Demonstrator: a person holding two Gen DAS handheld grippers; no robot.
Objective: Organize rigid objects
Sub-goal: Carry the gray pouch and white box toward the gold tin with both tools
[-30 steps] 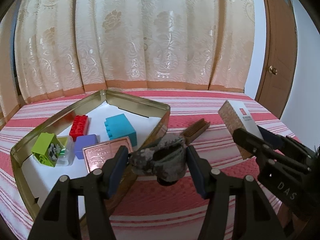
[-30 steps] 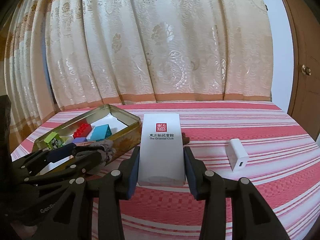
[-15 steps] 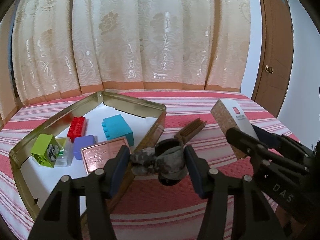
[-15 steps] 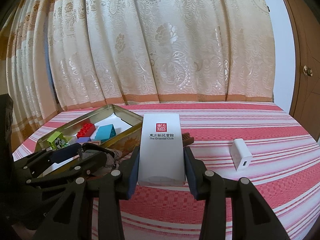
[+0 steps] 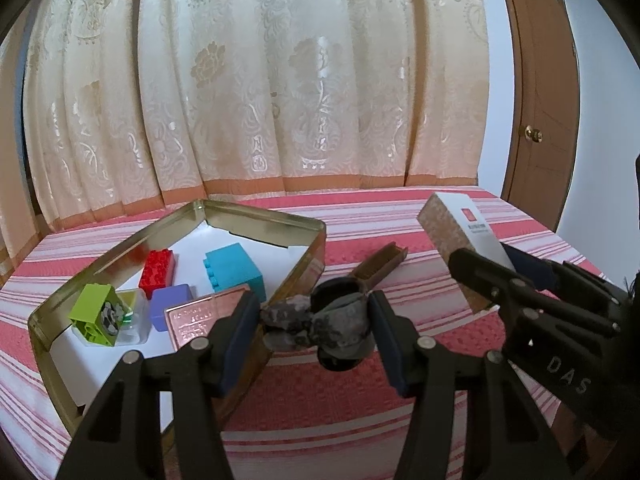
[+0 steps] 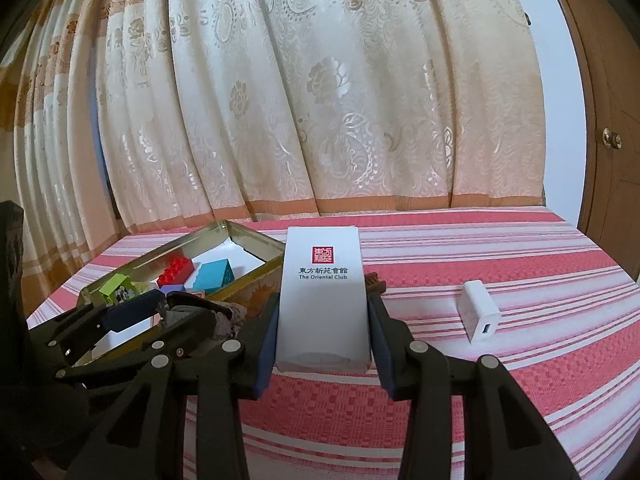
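My left gripper [image 5: 312,316] is shut on a grey mottled object [image 5: 324,326] with a dark round opening, held just right of the tin's near corner. My right gripper [image 6: 322,320] is shut on an upright white box [image 6: 322,280] printed "The Oriental Club"; the same white box [image 5: 466,224] shows at the right of the left wrist view. The gold tin [image 5: 260,216] lies open at the left. It holds a red brick [image 5: 158,268], a blue block [image 5: 234,270], a purple block [image 5: 170,306], a green brick [image 5: 94,314] and a copper plate [image 5: 204,316].
A brown comb-like piece [image 5: 380,264] lies on the red striped cloth [image 5: 320,400] behind the mottled object. A white charger [image 6: 480,312] lies on the cloth to the right. Cream curtains hang behind, and a wooden door [image 5: 536,120] stands at the far right.
The mottled object has turned a little between the left jaws, and its dark opening now shows. The left gripper has shifted slightly. The right gripper and its box have stayed put.
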